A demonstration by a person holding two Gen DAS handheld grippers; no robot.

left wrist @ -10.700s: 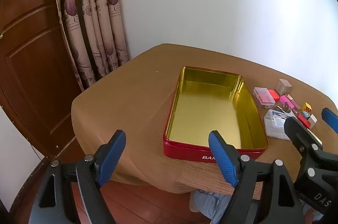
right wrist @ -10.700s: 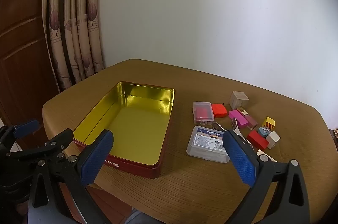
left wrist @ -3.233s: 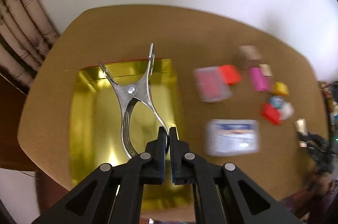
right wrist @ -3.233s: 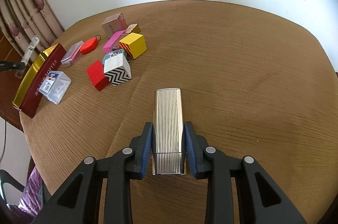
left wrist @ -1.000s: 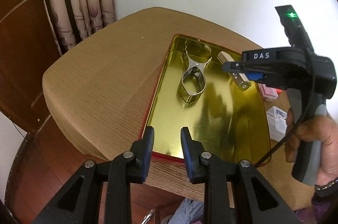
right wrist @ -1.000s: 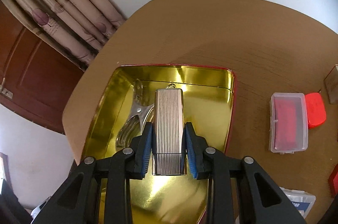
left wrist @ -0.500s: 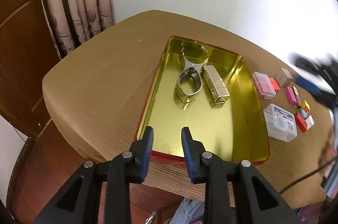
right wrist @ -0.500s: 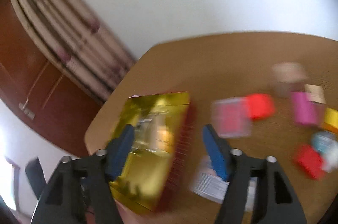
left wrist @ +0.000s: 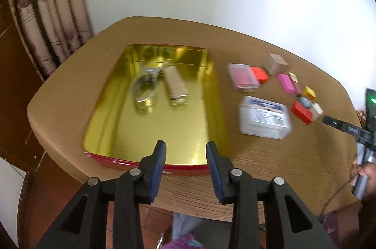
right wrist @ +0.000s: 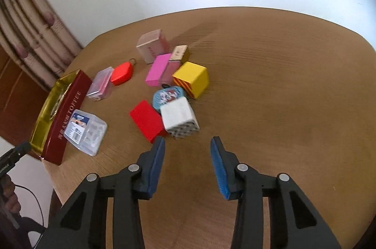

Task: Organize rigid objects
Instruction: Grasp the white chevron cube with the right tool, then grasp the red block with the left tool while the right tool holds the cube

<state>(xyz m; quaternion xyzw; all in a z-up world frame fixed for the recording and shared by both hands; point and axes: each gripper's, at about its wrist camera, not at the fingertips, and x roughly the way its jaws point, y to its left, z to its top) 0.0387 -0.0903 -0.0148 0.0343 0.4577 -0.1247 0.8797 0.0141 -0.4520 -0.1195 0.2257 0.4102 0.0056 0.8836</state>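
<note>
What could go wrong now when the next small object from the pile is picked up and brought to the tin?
The white cube touches the red block and the blue round piece, so the closing, empty right hand-held gripper may knock its neighbours. Both views are blurred, so aim could slip. The clear case by the tin could be bumped.

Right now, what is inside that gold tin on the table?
Inside the gold tin lie two shiny metal things side by side: a pair of metal tongs and a ribbed metal case. The rest of its floor looks bare. What the case holds cannot be seen, because it is closed.
</note>
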